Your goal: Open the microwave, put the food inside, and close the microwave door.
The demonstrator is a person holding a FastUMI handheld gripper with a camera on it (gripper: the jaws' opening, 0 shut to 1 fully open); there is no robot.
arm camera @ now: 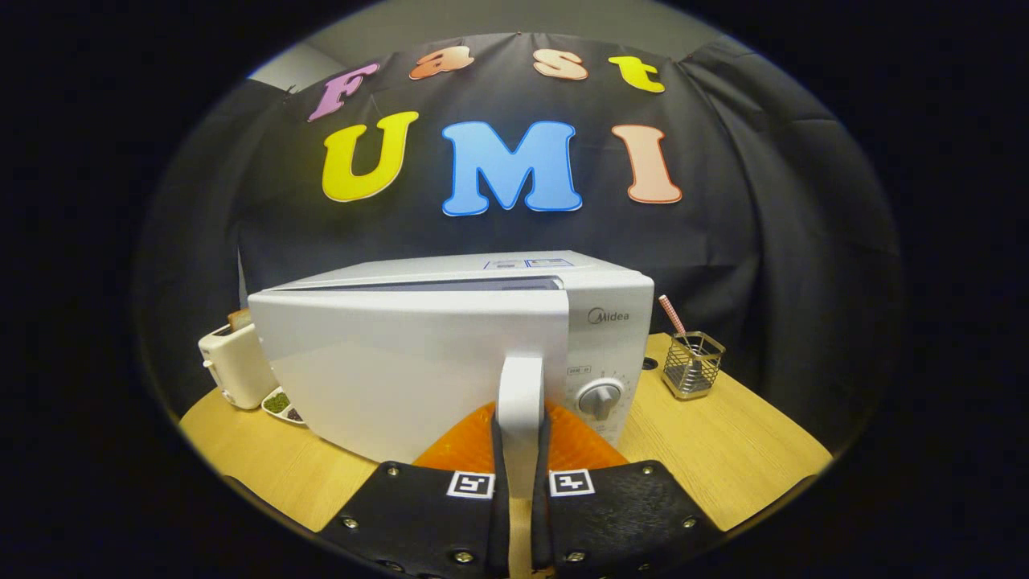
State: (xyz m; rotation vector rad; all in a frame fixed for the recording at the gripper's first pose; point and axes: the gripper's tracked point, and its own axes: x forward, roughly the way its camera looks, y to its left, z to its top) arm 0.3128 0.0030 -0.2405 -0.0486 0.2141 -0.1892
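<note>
**Tool clamps microwave door handle**

The microwave [450, 354] stands in the middle of a wooden worktop [723, 450], its door [402, 370] swung slightly ajar, a dark gap showing along the top edge. The tool [521, 482] is clenched on the door's upright handle [520, 410], one finger pressing each side. An orange surface [579, 442] lies under the handle, just ahead of the fingers. A control knob [600, 398] sits right of the handle. Left of the microwave are a toaster [233, 366] and a dish of food [283, 404]; to its right, well apart, a wire holder [693, 364] with a striped straw [672, 315].
</note>
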